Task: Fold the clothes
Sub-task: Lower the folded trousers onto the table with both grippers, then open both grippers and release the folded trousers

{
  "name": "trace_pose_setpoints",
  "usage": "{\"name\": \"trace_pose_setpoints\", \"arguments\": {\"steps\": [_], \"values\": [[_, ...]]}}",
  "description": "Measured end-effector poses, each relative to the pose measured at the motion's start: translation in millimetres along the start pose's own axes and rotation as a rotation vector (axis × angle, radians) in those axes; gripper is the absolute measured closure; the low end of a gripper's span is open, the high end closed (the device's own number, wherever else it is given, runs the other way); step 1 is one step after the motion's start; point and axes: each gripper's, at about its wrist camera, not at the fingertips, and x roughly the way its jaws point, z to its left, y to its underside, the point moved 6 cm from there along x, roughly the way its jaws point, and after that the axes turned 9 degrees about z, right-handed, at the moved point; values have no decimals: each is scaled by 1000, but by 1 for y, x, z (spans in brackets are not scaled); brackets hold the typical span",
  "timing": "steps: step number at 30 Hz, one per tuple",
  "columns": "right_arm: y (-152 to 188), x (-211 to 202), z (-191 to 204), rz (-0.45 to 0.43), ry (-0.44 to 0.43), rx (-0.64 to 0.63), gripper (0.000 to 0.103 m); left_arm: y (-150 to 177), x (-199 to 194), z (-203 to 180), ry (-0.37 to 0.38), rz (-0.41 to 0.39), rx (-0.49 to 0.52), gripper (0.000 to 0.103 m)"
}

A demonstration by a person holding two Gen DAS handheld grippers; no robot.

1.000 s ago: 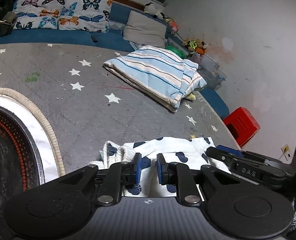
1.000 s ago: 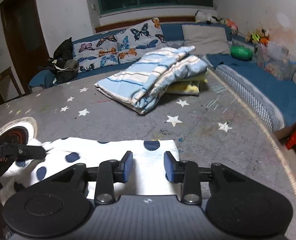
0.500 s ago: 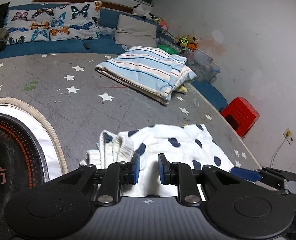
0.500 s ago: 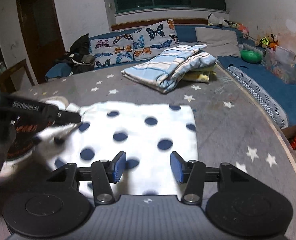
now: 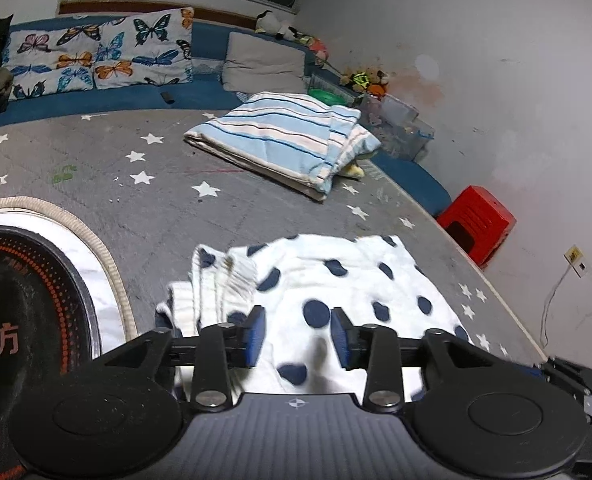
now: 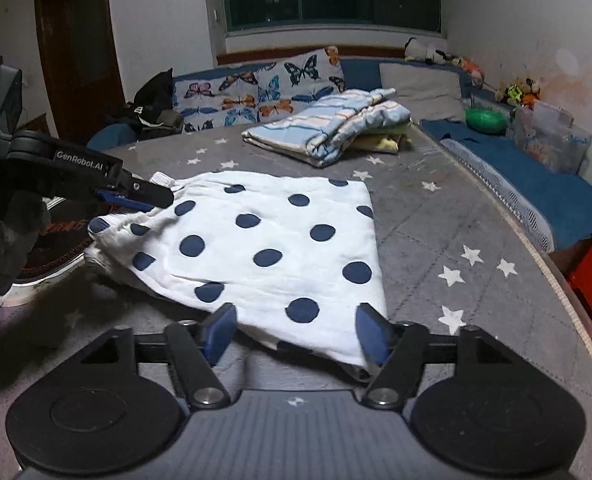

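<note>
A white garment with navy dots [image 6: 272, 240] lies spread on the grey star-patterned mat [image 6: 435, 240], its left end bunched into folds [image 5: 216, 280]. My right gripper [image 6: 296, 328] hovers over the garment's near edge. Its jaws are opening wide; cloth lies under them and the pads do not press it. My left gripper [image 5: 297, 334] is over the bunched end and its jaws are opening too, with cloth below the gap and nothing pinched. The left gripper [image 6: 152, 196] also shows from the side in the right wrist view. The right gripper's body sits at the lower right corner of the left wrist view.
A folded striped blanket [image 5: 284, 140] lies farther back on the mat. A round black-and-orange rug [image 5: 28, 312] borders the garment's left. A red stool [image 5: 475, 220] stands off the mat's right edge. Butterfly pillows [image 6: 256, 92], blue cushions and a plastic bin [image 6: 551, 136] line the walls.
Both grippers' jaws have widened. The right gripper has drawn back to the garment's near edge, and the garment now lies spread wider. The left gripper has shifted slightly over the bunched end.
</note>
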Motion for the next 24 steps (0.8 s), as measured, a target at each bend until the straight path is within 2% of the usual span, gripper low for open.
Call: {"name": "trace_pose_setpoints", "arguments": {"steps": [4,6,7,10,12,14,16,18,24], "values": [[2,-3,6,-23,9,-1,21,13,-12,-8,-17,-19,47,45],[0,-4,10,-34,10,-9,17,19,-18,-11,-31,-29,64,34],[-2,-4,11,-34,5,-11,16,22,-21,-12,-38,-34,71,31],[0,3,12,-15,-2,-6,16,31,-28,-13,-48,-41,82,24],[5,8,10,0,-4,12,15,37,-32,-11,-49,-44,77,16],[10,9,9,7,-8,27,14,44,-35,-10,-51,-47,81,14],[13,6,10,-1,-8,30,12,50,-38,-10,-56,-52,90,8],[16,0,11,-15,-1,33,2,56,-41,-12,-63,-62,102,1],[20,-14,14,-50,0,42,0,66,-53,-21,-70,-95,142,0]]}}
